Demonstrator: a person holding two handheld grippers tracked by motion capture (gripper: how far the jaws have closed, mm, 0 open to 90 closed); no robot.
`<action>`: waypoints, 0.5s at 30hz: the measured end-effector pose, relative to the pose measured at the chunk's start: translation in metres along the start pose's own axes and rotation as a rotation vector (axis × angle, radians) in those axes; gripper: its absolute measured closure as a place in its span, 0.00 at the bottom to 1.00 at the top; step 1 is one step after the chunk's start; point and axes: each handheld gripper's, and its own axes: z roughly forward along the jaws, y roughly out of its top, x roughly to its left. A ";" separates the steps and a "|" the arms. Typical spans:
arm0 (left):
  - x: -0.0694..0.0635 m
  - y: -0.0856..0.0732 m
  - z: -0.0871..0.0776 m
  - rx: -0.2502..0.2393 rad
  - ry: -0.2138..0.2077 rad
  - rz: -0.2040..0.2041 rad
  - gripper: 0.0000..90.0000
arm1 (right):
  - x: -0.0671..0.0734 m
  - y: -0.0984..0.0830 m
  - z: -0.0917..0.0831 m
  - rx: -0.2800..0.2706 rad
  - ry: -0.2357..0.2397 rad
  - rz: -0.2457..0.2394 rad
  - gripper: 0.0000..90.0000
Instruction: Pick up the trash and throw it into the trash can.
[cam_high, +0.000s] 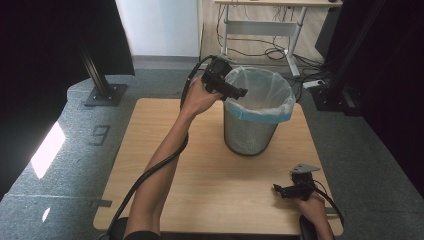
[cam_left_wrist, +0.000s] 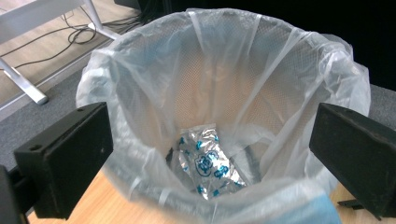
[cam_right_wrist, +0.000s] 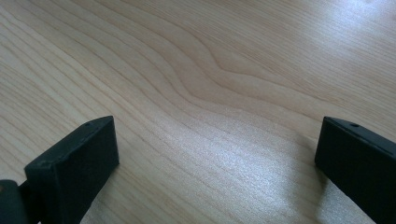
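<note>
Left tool (cam_high: 234, 90) wide and empty over the bin (cam_high: 256, 112)

Wrapper (cam_left_wrist: 205, 161) lies at the bin's bottom; right tool (cam_high: 286, 190) wide above the tabletop (cam_high: 200, 180). Best to lift the left tool straight clear, avoiding the liner (cam_left_wrist: 140, 70).

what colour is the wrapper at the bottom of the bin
Silver with blue print; the wrapper shows best in the left gripper view.

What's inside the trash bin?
A shiny silver wrapper with blue print lies at the bottom of the bin, on its clear plastic liner. Anything beneath the wrapper or the liner's folds is hidden.
</note>
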 end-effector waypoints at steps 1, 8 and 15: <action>0.001 -0.004 -0.005 -0.004 0.003 0.000 0.00 | 0.000 0.000 0.000 0.000 0.000 0.000 0.00; 0.006 -0.023 -0.022 -0.010 0.017 -0.010 0.00 | 0.000 0.000 0.000 0.000 0.000 0.000 0.00; 0.012 -0.045 -0.036 -0.027 0.023 -0.029 0.00 | 0.000 0.000 0.000 -0.001 0.000 -0.001 0.00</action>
